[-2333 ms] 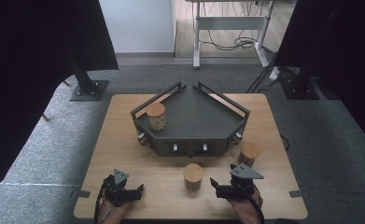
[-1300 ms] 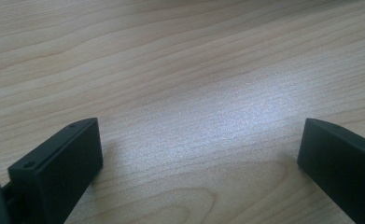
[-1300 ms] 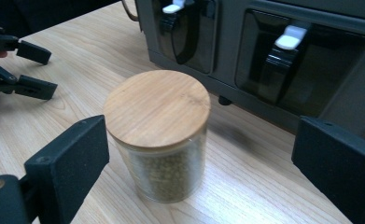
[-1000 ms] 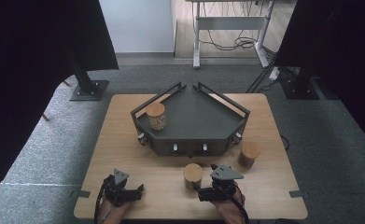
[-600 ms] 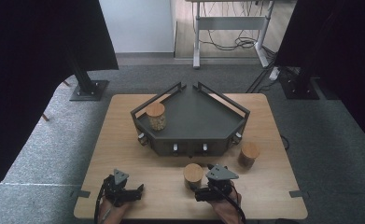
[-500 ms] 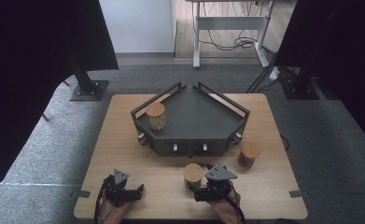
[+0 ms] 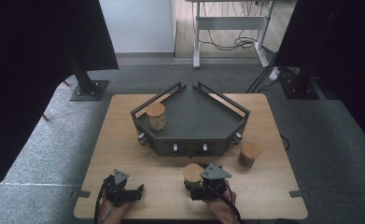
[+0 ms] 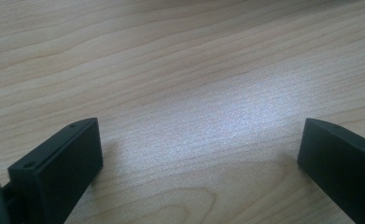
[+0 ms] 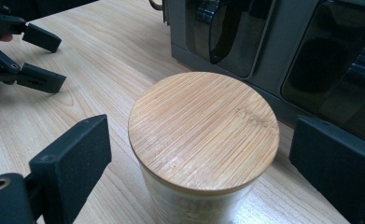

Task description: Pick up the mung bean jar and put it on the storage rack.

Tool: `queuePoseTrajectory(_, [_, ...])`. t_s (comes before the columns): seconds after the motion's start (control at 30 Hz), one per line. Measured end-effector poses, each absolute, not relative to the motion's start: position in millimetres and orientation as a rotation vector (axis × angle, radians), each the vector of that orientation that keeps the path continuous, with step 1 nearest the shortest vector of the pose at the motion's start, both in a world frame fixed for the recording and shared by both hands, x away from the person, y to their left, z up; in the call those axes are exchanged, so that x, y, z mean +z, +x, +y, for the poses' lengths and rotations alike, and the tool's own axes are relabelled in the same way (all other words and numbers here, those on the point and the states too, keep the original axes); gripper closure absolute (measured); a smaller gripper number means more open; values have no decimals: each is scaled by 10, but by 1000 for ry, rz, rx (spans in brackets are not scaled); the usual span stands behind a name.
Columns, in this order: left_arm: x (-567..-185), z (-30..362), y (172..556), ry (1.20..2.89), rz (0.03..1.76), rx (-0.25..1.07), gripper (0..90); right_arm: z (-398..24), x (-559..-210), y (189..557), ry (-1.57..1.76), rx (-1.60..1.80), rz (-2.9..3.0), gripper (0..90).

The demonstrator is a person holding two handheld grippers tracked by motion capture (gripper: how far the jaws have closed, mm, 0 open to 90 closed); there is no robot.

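**Jar between R jaws, not yet pinched**

L gripper (image 7: 124, 190) sits low at table (image 7: 124, 140) front-left, jaws wide w/ bare wood between. Centre: grey tray (image 7: 194, 121) holds one cork-lidded jar (image 7: 156, 115) at its left corner; contents too small to tell. Near jar (image 9: 203, 140), bamboo lid on, stands just in front of tray. R gripper (image 9: 199, 163) straddles it, jaws have just been closing, small gaps each side. Far right: third jar (image 7: 249, 154) beside tray, well apart.

Bare table (image 7: 138, 154) left of jar (image 7: 193, 173); tray (image 7: 189, 140) blocks just behind jar.
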State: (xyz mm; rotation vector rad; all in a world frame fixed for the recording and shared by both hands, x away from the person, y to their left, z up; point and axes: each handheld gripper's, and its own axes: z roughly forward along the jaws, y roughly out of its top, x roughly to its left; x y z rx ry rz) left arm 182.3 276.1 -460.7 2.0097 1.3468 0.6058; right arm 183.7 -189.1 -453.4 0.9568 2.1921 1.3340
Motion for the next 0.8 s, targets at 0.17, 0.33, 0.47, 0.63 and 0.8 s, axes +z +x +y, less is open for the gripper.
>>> queuePoseTrajectory(0.17, [-4608,2761,1823,2010,1347,606,0,-1877,-4562,1861,968,1337,2194,74])
queuePoseTrajectory(0.33, [-4607,2761,1824,2010,1347,606,0,-1850,-4589,1871,967,1330,2190,103])
queuePoseTrajectory(0.47, [-4607,2761,1823,2010,1347,606,0,-1829,-4599,1877,963,1325,2190,137])
queuePoseTrajectory(0.63, [-4607,2761,1823,2010,1346,606,0,-1827,-4617,1886,969,1331,2194,218])
queuePoseTrajectory(0.8, [-4607,2761,1823,2010,1346,606,0,-1793,-4625,1829,993,1320,2166,236])
